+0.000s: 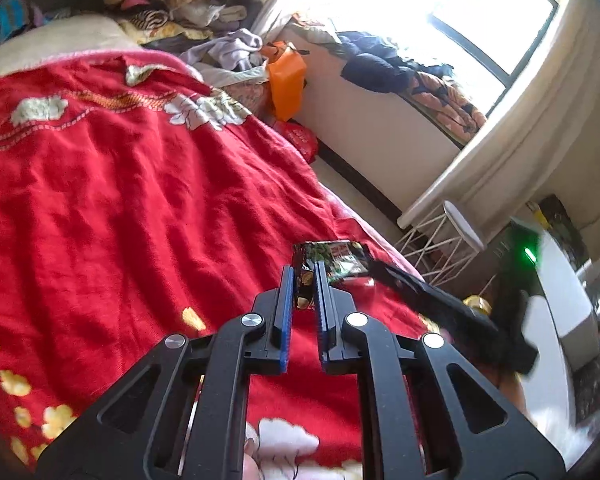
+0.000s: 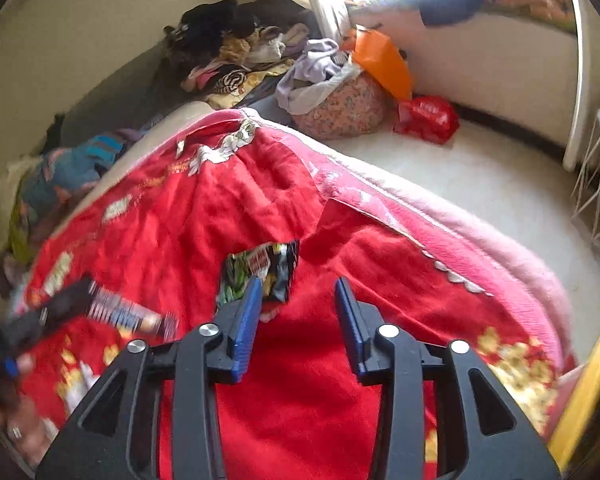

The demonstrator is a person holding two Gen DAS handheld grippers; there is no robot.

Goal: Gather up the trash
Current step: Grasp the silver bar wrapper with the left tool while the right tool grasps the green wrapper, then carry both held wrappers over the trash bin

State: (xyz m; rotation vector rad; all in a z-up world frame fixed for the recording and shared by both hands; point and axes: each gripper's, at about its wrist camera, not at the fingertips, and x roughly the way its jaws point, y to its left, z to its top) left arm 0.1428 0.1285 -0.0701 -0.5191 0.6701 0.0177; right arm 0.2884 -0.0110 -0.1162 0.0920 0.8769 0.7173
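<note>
The left hand-held gripper (image 1: 305, 280) pinches a wrapper (image 1: 305, 290). The right hand-held gripper (image 2: 296, 294), spread wide, hovers just behind a green-black snack packet (image 2: 262, 270) on the red blanket (image 2: 228, 216); the left's wrapper looks blurred.

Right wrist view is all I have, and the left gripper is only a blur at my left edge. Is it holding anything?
Observer: Yes. In the left wrist view, the left gripper has its jaws shut on a thin dark wrapper standing between the blue pads.
Operator: Where is the green packet relative to it?
Observer: The green packet lies flat on the red blanket, just beyond the left fingertips and slightly to their right.
Operator: Do the wrapper and packet touch?
Observer: They overlap in that view, so I cannot tell.
</note>
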